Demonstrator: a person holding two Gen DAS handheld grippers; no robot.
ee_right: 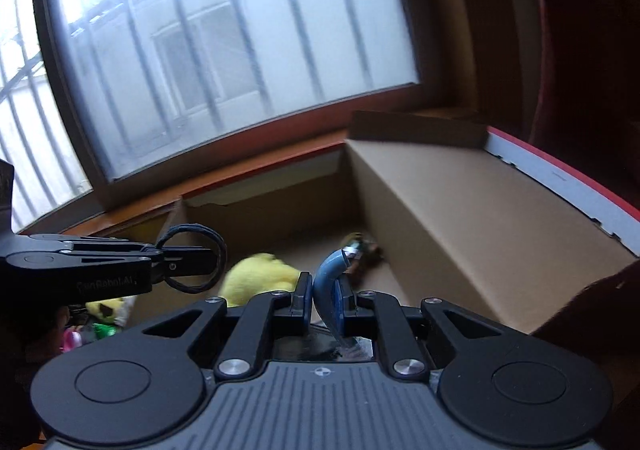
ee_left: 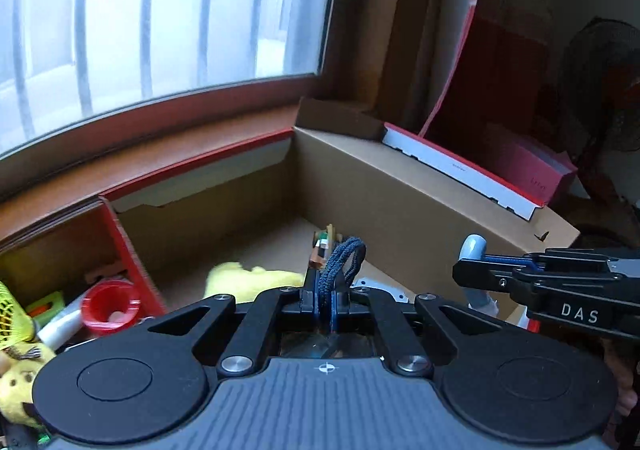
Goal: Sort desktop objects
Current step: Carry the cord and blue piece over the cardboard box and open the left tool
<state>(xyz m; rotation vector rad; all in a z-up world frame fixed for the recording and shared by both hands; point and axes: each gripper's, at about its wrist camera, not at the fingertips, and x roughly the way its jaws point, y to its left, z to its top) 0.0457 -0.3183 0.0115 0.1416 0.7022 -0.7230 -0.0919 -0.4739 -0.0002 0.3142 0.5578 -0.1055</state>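
My left gripper [ee_left: 327, 300] is shut on a dark blue hair tie [ee_left: 345, 260] and holds it over the open cardboard box [ee_left: 400, 185]. From the right wrist view the same gripper [ee_right: 204, 260] comes in from the left with the hair tie [ee_right: 192, 258] looped around its tips. My right gripper [ee_right: 324, 296] is shut on a curved light-blue plastic piece [ee_right: 330, 282], also above the box; it shows at the right of the left wrist view [ee_left: 464, 270]. A yellow plush toy [ee_left: 248, 280] and a small brown-green item [ee_left: 322, 246] lie on the box floor.
A second red-edged box at the left holds a red tape roll [ee_left: 110, 306], a yellow net and other clutter. A yellow plush face [ee_left: 18, 382] sits at the lower left. The window sill [ee_left: 160, 153] runs behind the boxes. A red box lid [ee_left: 460, 165] leans at right.
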